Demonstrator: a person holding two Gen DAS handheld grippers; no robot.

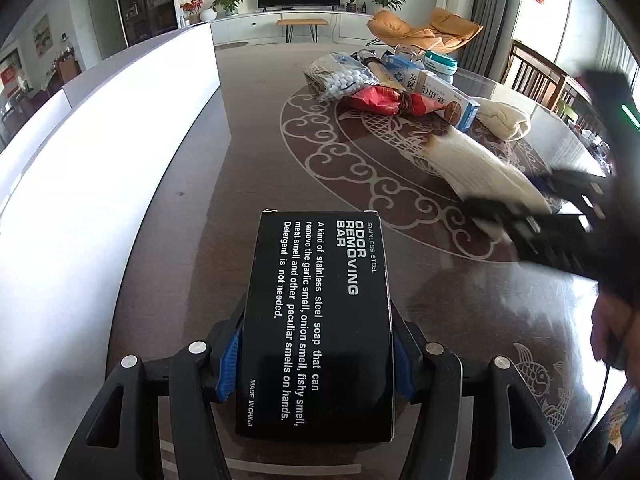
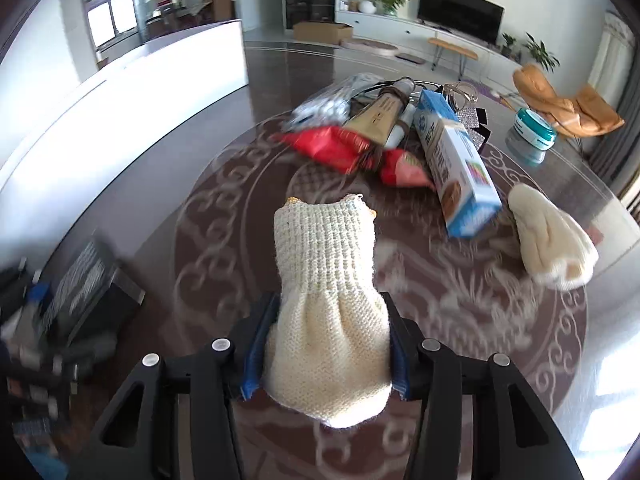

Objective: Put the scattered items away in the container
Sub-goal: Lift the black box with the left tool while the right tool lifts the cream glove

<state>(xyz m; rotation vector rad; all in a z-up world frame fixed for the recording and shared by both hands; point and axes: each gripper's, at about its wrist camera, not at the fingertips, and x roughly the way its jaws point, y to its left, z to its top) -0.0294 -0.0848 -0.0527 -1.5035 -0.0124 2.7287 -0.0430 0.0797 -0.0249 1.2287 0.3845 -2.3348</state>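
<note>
My left gripper [image 1: 316,364] is shut on a black box [image 1: 320,320] printed "odor removing bar", held just above the dark patterned table [image 1: 280,160]. My right gripper [image 2: 328,354] is shut on a cream knitted glove [image 2: 326,280], its cuff pointing away from me. In the left wrist view that glove [image 1: 480,168] shows blurred in the right gripper [image 1: 560,220] at the right edge. The white-walled container [image 1: 80,200] stands along the table's left side, and in the right wrist view the container [image 2: 120,100] lies far left. A second cream glove [image 2: 552,240] lies on the table to the right.
A pile sits at the table's far middle: a red packet [image 2: 332,146], a blue-and-white carton [image 2: 456,168], a bag of white balls [image 1: 346,78], a tan tube [image 2: 380,116]. A teal tin [image 2: 534,124] stands beyond. Chairs line the right side.
</note>
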